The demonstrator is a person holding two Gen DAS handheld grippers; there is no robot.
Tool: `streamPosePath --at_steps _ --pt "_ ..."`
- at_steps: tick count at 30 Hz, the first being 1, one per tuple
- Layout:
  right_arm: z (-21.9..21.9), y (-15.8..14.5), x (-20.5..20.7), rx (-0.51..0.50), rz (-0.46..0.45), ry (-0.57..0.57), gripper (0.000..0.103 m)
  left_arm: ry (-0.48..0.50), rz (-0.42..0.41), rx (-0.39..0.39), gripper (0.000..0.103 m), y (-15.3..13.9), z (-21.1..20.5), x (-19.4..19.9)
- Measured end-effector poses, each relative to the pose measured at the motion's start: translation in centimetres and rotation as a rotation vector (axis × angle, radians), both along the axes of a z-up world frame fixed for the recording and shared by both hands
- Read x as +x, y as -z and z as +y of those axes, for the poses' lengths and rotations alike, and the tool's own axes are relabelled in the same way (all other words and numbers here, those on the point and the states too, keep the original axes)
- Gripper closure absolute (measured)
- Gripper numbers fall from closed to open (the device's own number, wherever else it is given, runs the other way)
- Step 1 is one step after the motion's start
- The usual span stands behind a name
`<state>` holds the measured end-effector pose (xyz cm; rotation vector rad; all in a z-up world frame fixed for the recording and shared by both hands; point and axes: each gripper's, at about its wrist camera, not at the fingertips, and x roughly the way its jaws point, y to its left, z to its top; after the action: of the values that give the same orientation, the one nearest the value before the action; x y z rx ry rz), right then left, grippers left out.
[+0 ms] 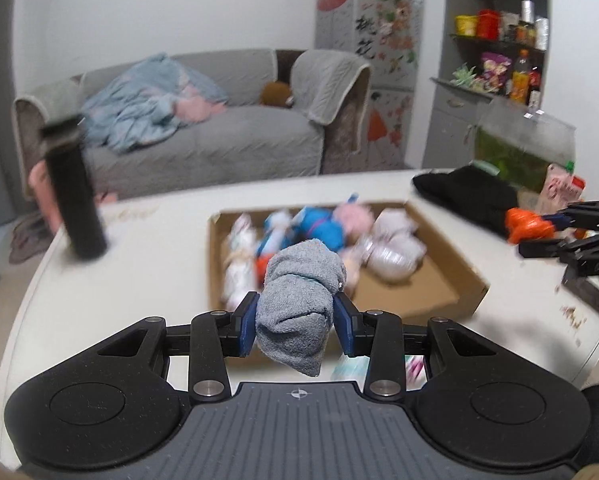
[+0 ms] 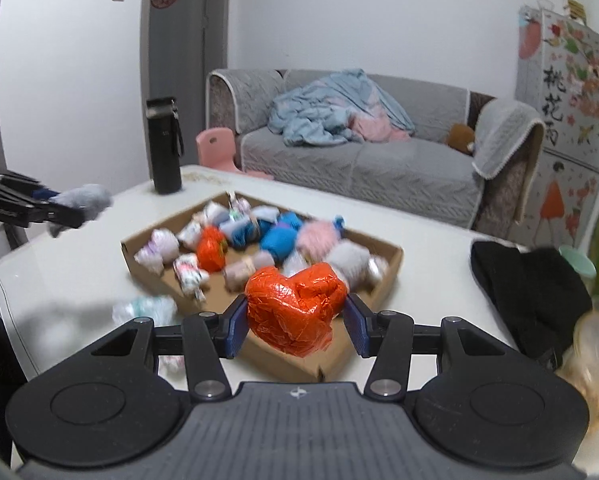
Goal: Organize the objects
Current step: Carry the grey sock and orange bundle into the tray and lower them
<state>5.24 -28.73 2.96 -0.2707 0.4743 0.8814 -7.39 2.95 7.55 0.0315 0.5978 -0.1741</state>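
My left gripper (image 1: 295,322) is shut on a rolled grey sock (image 1: 299,300) and holds it above the table, just short of the near edge of a shallow cardboard tray (image 1: 439,240). The tray holds several rolled socks and wrapped bundles. My right gripper (image 2: 295,326) is shut on a crumpled orange plastic bundle (image 2: 295,308), above the tray's (image 2: 391,276) near corner. The right gripper also shows at the far right of the left wrist view (image 1: 547,228). The left gripper with the grey sock shows at the left of the right wrist view (image 2: 65,206).
A black flask (image 2: 164,146) stands at the table's far left. Black cloth (image 2: 531,292) lies at the right, by a fish tank (image 1: 523,148) and jars. A pale wrapped bundle (image 2: 145,308) lies on the white table (image 2: 79,260) beside the tray. A grey sofa stands behind.
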Motion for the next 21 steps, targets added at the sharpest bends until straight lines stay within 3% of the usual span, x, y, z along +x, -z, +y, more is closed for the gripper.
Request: streamPosePath --at_steps 8,14,21 --pt "3.3 -0.8 1.8 -0.001 0.001 -0.081 0.057 0.104 0.018 -0.001 0.057 -0.6 -5.0 6.0" --pt "4.5 0.7 3.2 -0.04 0.031 -0.095 0.057 0.162 0.127 -0.013 0.057 3.5 -8.1 10.6" --pt "5.4 3.2 4.2 -0.092 0.076 -0.117 0.057 0.174 0.231 0.012 0.057 8.5 -9.0 13.2"
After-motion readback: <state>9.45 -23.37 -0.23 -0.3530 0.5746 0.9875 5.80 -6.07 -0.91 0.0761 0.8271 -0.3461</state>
